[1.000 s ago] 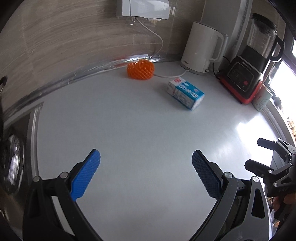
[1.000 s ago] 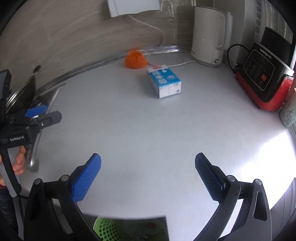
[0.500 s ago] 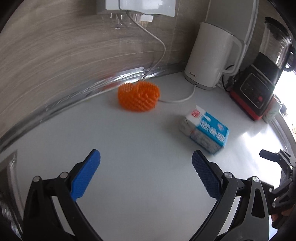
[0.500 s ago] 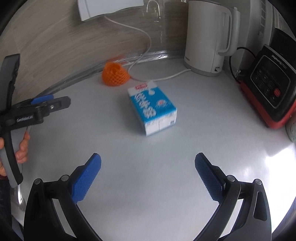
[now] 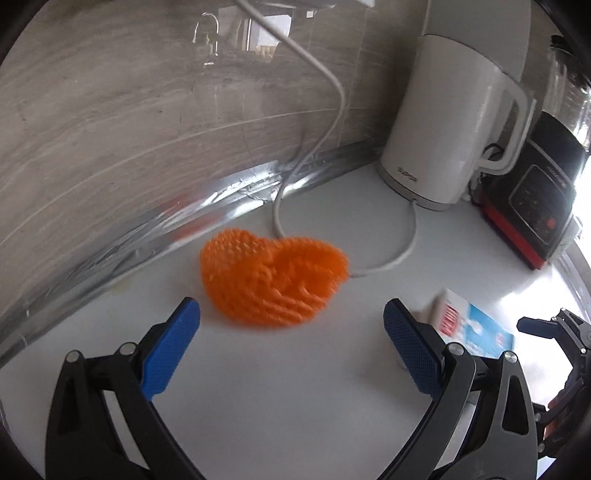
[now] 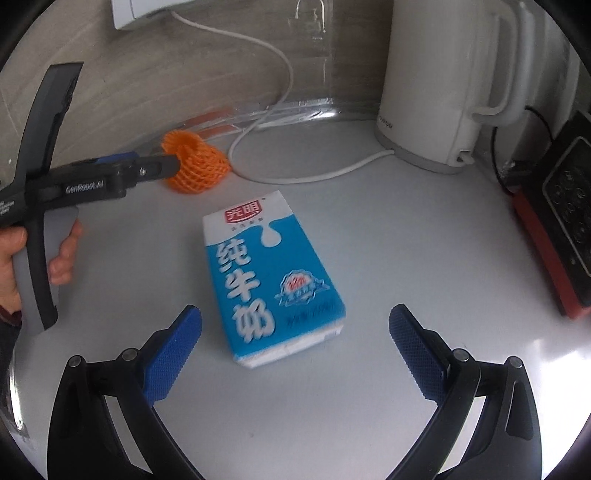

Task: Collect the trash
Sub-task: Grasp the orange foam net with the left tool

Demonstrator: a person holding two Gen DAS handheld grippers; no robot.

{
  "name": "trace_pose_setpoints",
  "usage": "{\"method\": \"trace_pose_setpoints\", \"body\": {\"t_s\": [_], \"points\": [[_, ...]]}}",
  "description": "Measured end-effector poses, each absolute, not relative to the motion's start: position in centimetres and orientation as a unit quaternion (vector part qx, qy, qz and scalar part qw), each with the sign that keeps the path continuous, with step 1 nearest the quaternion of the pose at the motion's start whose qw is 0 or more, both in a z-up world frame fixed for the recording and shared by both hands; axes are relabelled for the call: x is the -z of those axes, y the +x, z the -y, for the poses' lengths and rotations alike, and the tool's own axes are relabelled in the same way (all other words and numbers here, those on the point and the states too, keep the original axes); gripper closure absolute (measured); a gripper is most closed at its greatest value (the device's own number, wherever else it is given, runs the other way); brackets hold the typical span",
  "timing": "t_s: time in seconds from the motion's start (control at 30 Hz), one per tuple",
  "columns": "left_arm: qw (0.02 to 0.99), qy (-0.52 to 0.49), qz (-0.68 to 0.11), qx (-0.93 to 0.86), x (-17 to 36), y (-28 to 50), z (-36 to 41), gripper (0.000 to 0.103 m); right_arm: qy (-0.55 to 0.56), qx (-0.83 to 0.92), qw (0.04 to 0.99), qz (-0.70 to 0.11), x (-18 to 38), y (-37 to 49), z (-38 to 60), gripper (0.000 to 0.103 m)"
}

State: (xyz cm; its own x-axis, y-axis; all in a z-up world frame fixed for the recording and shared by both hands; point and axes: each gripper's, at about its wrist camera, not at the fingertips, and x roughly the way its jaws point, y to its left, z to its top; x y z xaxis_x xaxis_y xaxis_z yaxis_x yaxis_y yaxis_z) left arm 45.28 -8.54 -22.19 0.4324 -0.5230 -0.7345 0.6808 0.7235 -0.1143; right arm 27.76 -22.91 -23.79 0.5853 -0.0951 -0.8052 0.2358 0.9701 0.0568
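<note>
Ahead of both wide-open hand-held grippers: crumpled orange foam netting (image 5: 271,280), boxy blue-white milk carton (image 6: 273,280).

A white kettle (image 6: 439,81) stands upright on the white bench (image 6: 406,266) against the grey, wood-grained wall (image 5: 110,122). A white cord (image 5: 328,107) hangs down the wall from a white box (image 6: 136,11), loops across the bench and runs to the kettle's base. Right of the kettle sits a black appliance (image 5: 543,195) with a red base and a button panel; a shiny metal strip (image 5: 155,225) lines the joint between bench and wall.
</note>
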Motion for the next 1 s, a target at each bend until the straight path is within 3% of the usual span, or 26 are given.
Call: {"method": "trace_pose_setpoints", "body": {"t_s": [0.63, 0.67, 0.7, 0.73, 0.8, 0.87, 1.0], "points": [[0.825, 0.118, -0.434, 0.342, 24.8, 49.5, 10.6, 0.009, 0.041, 0.074, 0.882, -0.463, 24.9, 32.1, 22.7, 0.002], [0.826, 0.121, -0.433, 0.34, 24.8, 49.6, 10.7, 0.018, 0.038, 0.073, 0.882, -0.464, 24.9, 32.3, 22.7, 0.002], [0.829, 0.13, -0.432, 0.332, 24.9, 49.8, 10.7, 0.036, 0.035, 0.073, 0.882, -0.465, 25.0, 32.3, 22.6, 0.002], [0.83, 0.141, -0.432, 0.324, 24.9, 49.8, 10.8, 0.044, 0.033, 0.073, 0.881, -0.466, 25.0, 32.4, 22.6, 0.002], [0.834, 0.158, -0.425, 0.314, 24.9, 49.8, 10.8, 0.071, 0.03, 0.072, 0.881, -0.467, 25.1, 32.4, 22.5, 0.002], [0.832, 0.165, -0.424, 0.317, 24.7, 49.9, 10.5, 0.085, 0.024, 0.071, 0.88, -0.468, 25.0, 32.3, 22.4, 0.002], [0.828, 0.147, -0.425, 0.334, 23.8, 49.6, 8.9, 0.089, 0.018, 0.068, 0.88, -0.47, 24.9, 32.4, 22.5, 0.002]]}}
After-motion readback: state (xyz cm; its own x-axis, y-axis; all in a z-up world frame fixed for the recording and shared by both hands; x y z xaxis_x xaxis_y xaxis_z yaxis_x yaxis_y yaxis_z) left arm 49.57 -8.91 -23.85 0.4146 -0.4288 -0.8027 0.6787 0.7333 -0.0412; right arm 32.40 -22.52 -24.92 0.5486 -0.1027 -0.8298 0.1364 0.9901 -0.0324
